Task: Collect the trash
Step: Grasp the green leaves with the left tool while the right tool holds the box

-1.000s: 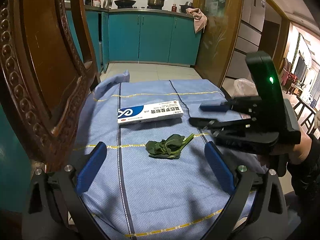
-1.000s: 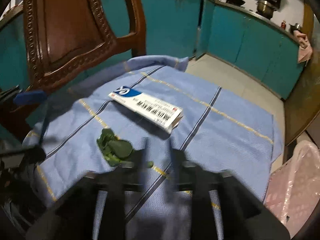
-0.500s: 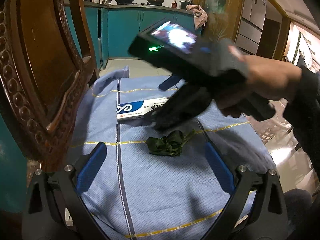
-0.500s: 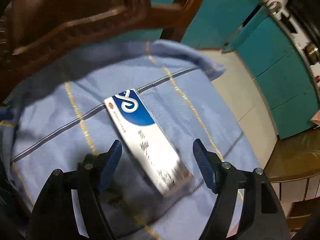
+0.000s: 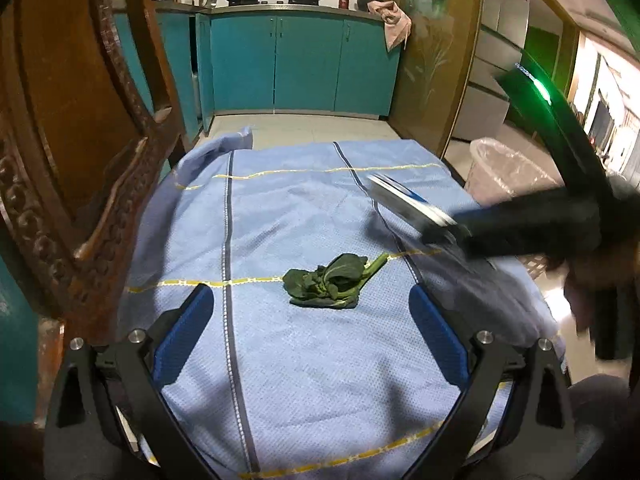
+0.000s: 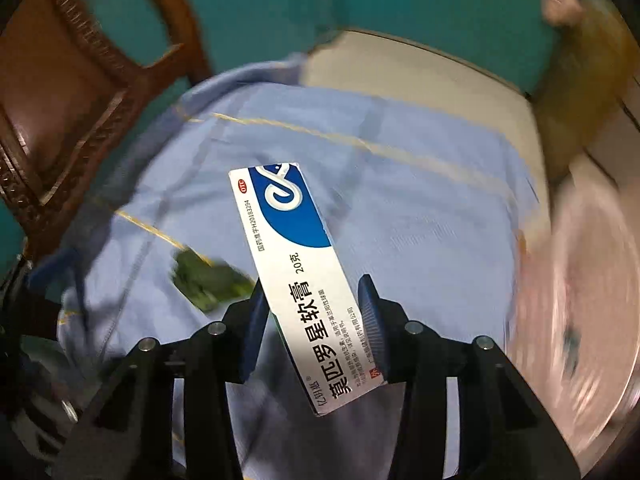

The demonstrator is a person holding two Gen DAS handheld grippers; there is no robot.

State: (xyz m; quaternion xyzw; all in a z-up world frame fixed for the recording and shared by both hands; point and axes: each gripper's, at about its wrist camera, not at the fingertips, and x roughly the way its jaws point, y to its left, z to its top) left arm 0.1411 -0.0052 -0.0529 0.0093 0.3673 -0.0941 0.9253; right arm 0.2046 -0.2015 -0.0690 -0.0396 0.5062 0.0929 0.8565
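A white and blue medicine box (image 6: 296, 280) sits between the blue pads of my right gripper (image 6: 312, 292), whose jaws are closing on its long sides. In the left wrist view the box (image 5: 400, 196) hangs above the table's right side, carried by the blurred right gripper (image 5: 444, 228). A wilted bunch of green leaves (image 5: 328, 282) lies on the blue tablecloth (image 5: 300, 360), and in the right wrist view the leaves (image 6: 204, 280) show as a blur. My left gripper (image 5: 310, 292) stands open just in front of the leaves, with nothing between its pads.
A carved wooden chair (image 5: 80, 120) stands against the table's left side. A bin lined with a pale plastic bag (image 5: 504, 172) stands on the floor off the table's right edge, and it fills the right of the right wrist view (image 6: 580, 280). Teal kitchen cabinets stand behind.
My right gripper came down over the medicine box, closed on it and lifted it off the cloth toward the right. The left gripper and the leaves stayed in place.
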